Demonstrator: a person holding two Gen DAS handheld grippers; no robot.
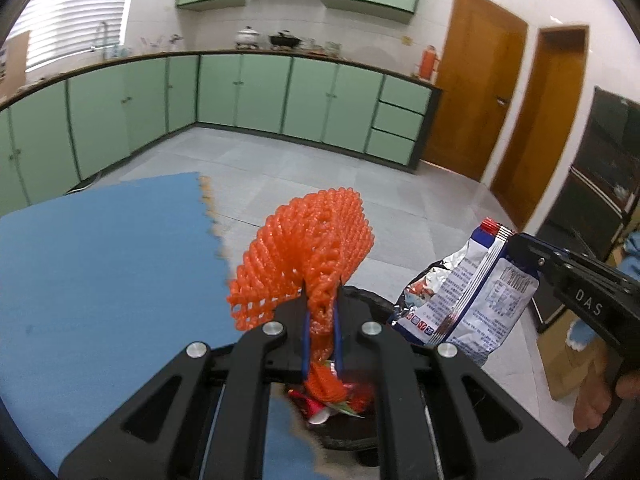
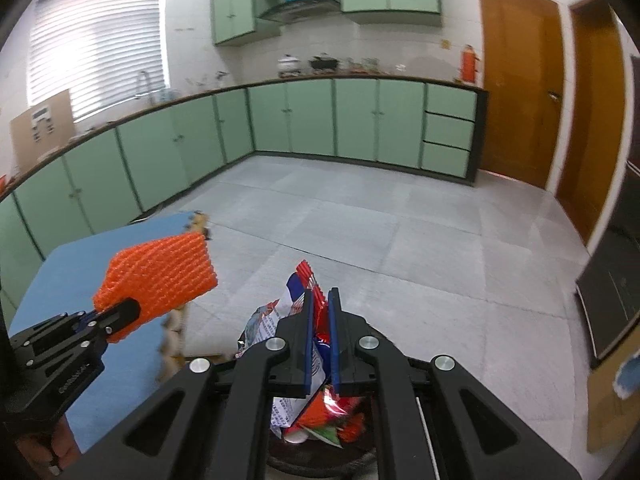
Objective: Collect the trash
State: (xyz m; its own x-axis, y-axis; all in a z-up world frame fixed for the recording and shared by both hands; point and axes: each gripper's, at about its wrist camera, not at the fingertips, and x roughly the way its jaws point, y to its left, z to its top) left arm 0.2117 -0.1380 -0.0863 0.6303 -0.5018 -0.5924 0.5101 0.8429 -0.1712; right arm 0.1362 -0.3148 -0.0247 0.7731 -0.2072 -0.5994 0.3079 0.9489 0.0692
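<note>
The left hand-held gripper (image 1: 320, 300) is clenching an orange foam net (image 1: 308, 252) and the right hand-held gripper (image 2: 320, 312) is pinching a snack wrapper (image 1: 472, 300) — both are hanging just above a dark bin (image 2: 320, 458) holding trash, beside the blue counter (image 1: 100, 260).

Each fisheye view looks forward along its own black gripper's fingers, close above a dark round bin (image 1: 360, 436) of wrappers, facing the pale green kitchen cabinets (image 2: 312, 120) across the grey tiled floor (image 1: 320, 160). Both share the bin, blue foam mat (image 2: 60, 272), cabinets and wooden doors (image 1: 476, 92), and each catches the other gripper at its side.
</note>
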